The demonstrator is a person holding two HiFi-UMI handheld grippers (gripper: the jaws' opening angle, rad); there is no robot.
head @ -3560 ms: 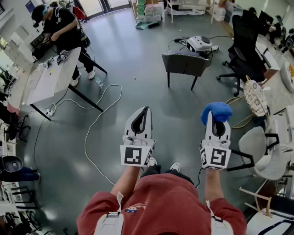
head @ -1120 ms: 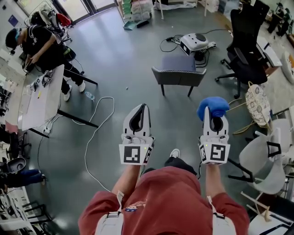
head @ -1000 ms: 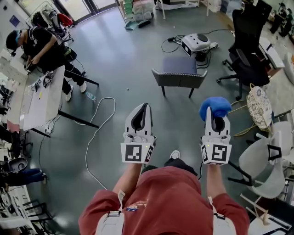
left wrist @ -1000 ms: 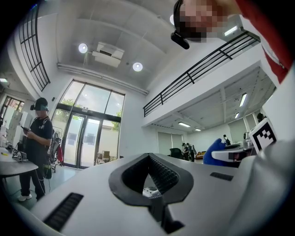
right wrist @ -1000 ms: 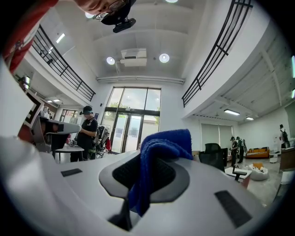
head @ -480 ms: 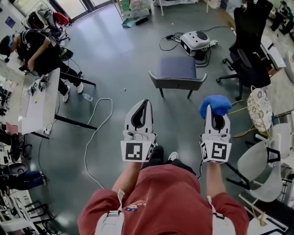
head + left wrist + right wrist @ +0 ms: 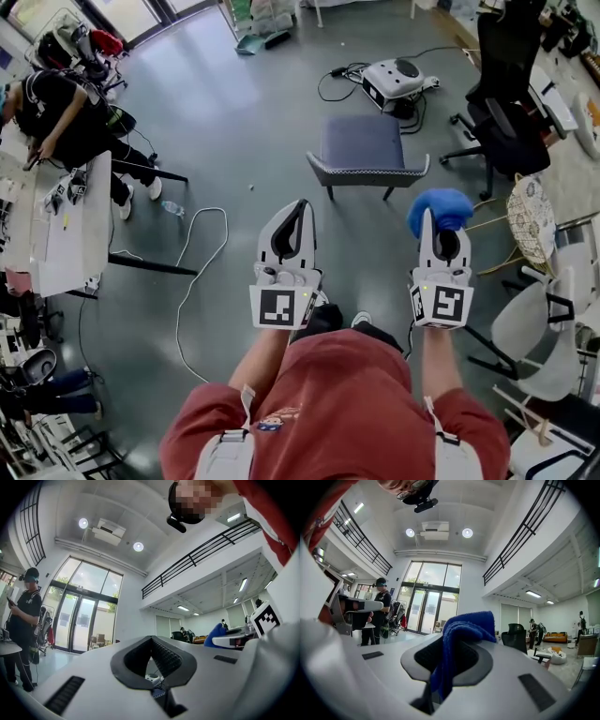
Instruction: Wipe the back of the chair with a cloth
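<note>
A low dark blue-grey chair (image 7: 366,148) stands on the floor ahead of me in the head view, its back rail (image 7: 367,172) facing me. My right gripper (image 7: 441,217) is shut on a blue cloth (image 7: 439,209) that bulges past its tips; the cloth (image 7: 461,634) also fills the jaws in the right gripper view. My left gripper (image 7: 297,208) is held level beside it, shut with nothing in it, and the left gripper view shows its closed pads (image 7: 161,654). Both grippers hover well short of the chair.
A black office chair (image 7: 502,103) stands at the right, with a white chair (image 7: 534,323) nearer me. A white device (image 7: 394,79) with cables lies behind the low chair. A white cable (image 7: 192,267) trails on the floor at left, beside a table (image 7: 66,234) where a person (image 7: 56,108) stands.
The low chair has drawn closer and sits more centred ahead as I walk towards it. Both grippers keep the same pose, the cloth still in the right one.
</note>
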